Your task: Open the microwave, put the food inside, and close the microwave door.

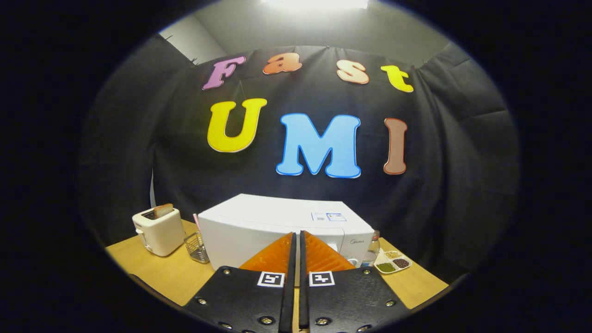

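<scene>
While the tool sits pressed together, it hides the microwave door's middle.

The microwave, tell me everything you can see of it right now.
The microwave is a white, glossy box, upright on the wooden table, door shut, a sticker on top. It stands just beyond the gripper, whose fingers are closed together and hide part of its front. A wire basket sits close on one side, a bottle on the other.
</scene>
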{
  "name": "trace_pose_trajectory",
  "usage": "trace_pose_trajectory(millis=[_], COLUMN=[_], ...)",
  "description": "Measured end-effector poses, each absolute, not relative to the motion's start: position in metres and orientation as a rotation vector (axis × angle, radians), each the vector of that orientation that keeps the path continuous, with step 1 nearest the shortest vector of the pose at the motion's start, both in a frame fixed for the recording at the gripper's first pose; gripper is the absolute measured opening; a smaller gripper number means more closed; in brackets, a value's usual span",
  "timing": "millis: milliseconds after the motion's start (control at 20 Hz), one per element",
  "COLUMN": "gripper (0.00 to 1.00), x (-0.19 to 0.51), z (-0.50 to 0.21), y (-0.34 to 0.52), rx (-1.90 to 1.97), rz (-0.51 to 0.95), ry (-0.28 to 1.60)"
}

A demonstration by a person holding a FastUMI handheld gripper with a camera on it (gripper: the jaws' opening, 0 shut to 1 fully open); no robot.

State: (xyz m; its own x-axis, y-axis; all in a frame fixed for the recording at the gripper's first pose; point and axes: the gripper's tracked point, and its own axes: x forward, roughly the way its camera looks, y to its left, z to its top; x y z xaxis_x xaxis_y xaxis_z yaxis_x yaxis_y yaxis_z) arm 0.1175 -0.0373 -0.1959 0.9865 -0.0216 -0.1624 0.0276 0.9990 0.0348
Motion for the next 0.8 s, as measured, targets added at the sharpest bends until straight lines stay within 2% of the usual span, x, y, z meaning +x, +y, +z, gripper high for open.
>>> trace_pose_trajectory(millis=[350, 650, 700, 750, 800], gripper=[0.05, 0.05, 0.09, 0.23, 0.51], x=[0.067, 0.045, 0.044, 0.039, 0.038], z=[-0.103, -0.058, -0.056, -0.058, -0.061], y=[-0.045, -0.05, -0.048, -0.045, -0.045], rx=[0.069, 0.002, -0.024, -0.045, -0.056], rz=[-0.044, -0.021, -0.021, -0.018, -0.02], ry=[0.096, 0.086, 0.08, 0.078, 0.072])
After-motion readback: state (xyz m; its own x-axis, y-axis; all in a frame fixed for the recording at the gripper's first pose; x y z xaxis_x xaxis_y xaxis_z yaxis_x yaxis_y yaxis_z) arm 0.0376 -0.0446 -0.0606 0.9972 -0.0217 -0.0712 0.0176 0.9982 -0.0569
